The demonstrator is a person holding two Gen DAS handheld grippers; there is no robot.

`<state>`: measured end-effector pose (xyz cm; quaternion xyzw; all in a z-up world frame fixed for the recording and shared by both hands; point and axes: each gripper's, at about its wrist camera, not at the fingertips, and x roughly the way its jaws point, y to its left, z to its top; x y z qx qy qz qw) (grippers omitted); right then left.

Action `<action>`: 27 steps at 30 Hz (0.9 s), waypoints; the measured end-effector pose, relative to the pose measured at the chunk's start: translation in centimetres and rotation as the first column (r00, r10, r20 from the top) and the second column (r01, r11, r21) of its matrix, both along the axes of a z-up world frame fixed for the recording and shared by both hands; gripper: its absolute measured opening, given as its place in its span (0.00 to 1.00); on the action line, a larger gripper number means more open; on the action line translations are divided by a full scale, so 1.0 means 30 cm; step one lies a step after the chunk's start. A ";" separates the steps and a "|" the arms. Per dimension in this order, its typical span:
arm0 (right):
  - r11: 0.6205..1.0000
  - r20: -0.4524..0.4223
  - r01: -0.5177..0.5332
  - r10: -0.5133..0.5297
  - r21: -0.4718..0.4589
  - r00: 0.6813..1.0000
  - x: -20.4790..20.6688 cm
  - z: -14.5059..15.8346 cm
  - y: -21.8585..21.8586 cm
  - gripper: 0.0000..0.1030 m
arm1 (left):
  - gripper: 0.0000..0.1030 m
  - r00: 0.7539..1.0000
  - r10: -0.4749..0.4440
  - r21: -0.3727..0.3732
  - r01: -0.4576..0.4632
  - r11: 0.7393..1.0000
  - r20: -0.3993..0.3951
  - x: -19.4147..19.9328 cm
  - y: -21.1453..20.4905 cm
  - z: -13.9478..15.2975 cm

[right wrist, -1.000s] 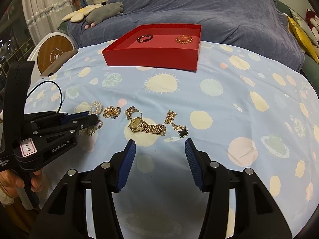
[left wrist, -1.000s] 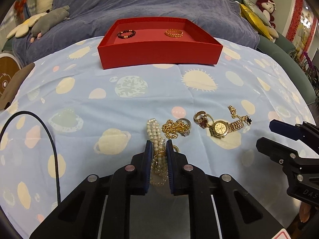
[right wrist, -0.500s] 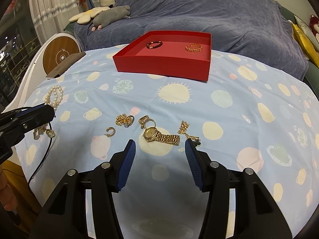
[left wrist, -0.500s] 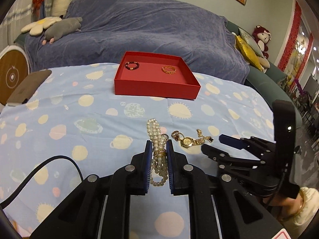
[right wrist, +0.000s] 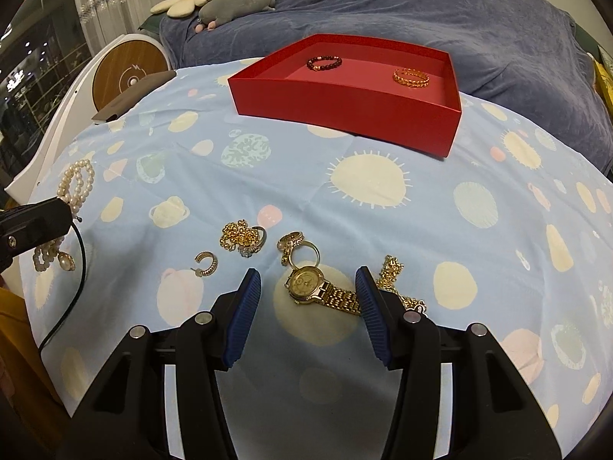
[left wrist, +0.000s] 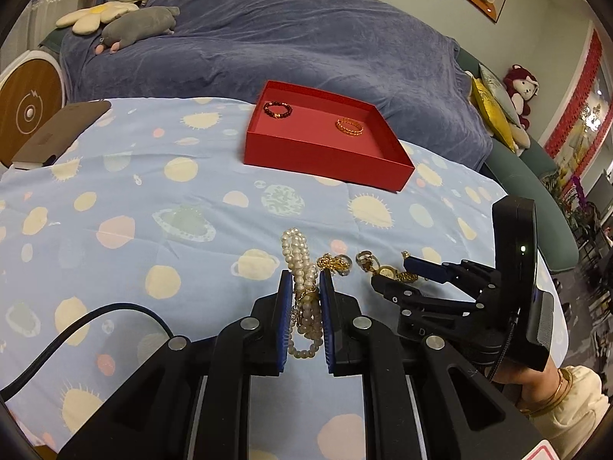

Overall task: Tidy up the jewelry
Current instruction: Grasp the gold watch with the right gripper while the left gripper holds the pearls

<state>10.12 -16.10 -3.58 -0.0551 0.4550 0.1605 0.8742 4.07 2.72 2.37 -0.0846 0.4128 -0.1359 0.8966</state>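
My left gripper (left wrist: 304, 274) is shut on a pearl necklace (left wrist: 300, 253) and holds it up off the table; the necklace also shows hanging at far left in the right wrist view (right wrist: 74, 186). My right gripper (right wrist: 308, 280) is open, low over a gold watch (right wrist: 320, 287) that lies between its fingers. A gold chain (right wrist: 239, 235), rings (right wrist: 295, 243), an earring (right wrist: 207, 262) and a gold bracelet (right wrist: 392, 270) lie around it. The red tray (left wrist: 325, 161) at the back holds a dark bead bracelet (left wrist: 277, 109) and a gold bracelet (left wrist: 349, 126).
The table has a blue spotted cloth (right wrist: 383, 176). A brown pad (left wrist: 61, 132) lies at its left edge. A black cable (left wrist: 76, 326) trails at near left. A blue sofa (left wrist: 268, 38) with plush toys stands behind.
My left gripper has lifted the pearl necklace off the table and drawn back left. My right gripper has come forward and down around the gold watch.
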 end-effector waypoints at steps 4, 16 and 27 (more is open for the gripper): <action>1.000 -0.013 -0.010 0.009 -0.016 1.000 0.008 -0.018 0.004 0.44 | 0.11 1.000 0.013 0.011 -0.013 1.000 -0.002 0.010 0.016 -0.008; 1.000 -0.046 -0.006 0.005 -0.022 0.999 -0.044 -0.022 -0.036 0.22 | 0.11 1.000 0.018 0.056 -0.017 0.998 -0.009 0.013 -0.002 -0.032; 0.999 -0.024 0.032 -0.031 0.035 0.999 -0.068 0.032 -0.075 0.22 | 0.11 1.000 0.021 0.055 -0.021 0.998 0.002 0.044 -0.035 -0.015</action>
